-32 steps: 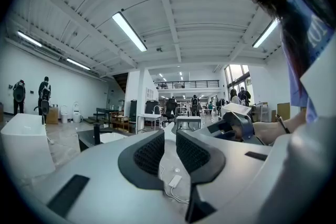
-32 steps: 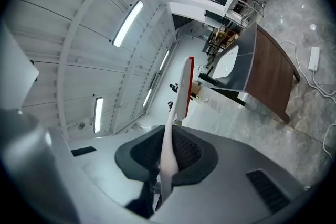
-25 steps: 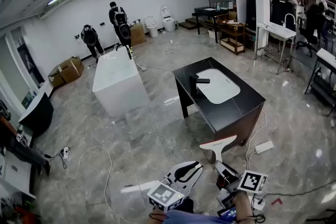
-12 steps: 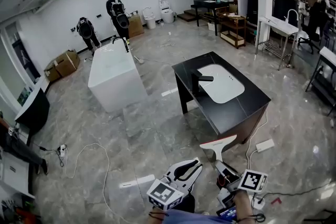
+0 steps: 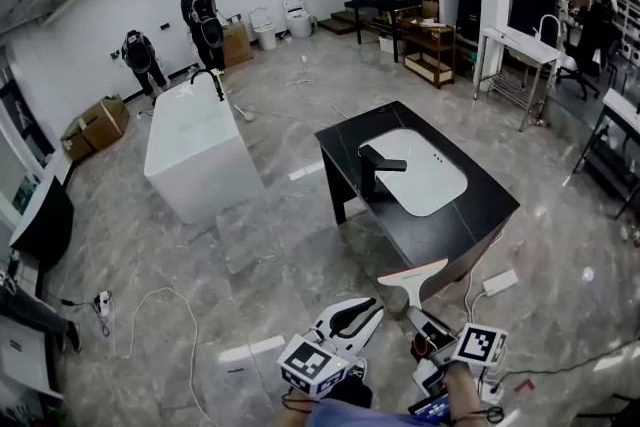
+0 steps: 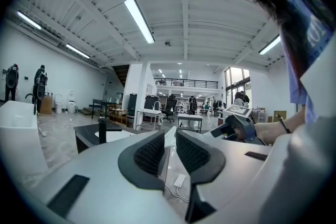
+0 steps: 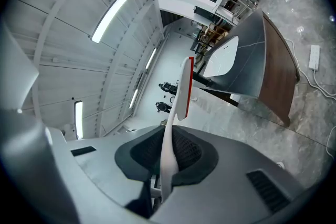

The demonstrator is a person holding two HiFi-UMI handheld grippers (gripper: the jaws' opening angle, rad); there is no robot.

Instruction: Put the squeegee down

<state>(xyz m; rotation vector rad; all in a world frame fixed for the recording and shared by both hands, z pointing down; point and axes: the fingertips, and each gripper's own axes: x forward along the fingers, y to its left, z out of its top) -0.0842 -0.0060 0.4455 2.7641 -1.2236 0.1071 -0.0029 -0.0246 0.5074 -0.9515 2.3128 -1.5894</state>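
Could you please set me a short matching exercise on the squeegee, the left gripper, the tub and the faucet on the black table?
Things:
1. squeegee
2. left gripper
3. tub
4. faucet

States or places:
A. black, upright beside the white basin
B. nothing between its jaws
C. white, on the floor left of the black table in the head view
D. handle clamped in the right gripper, blade pointing away

Pairs: 1-D, 2-B, 3-C, 4-A
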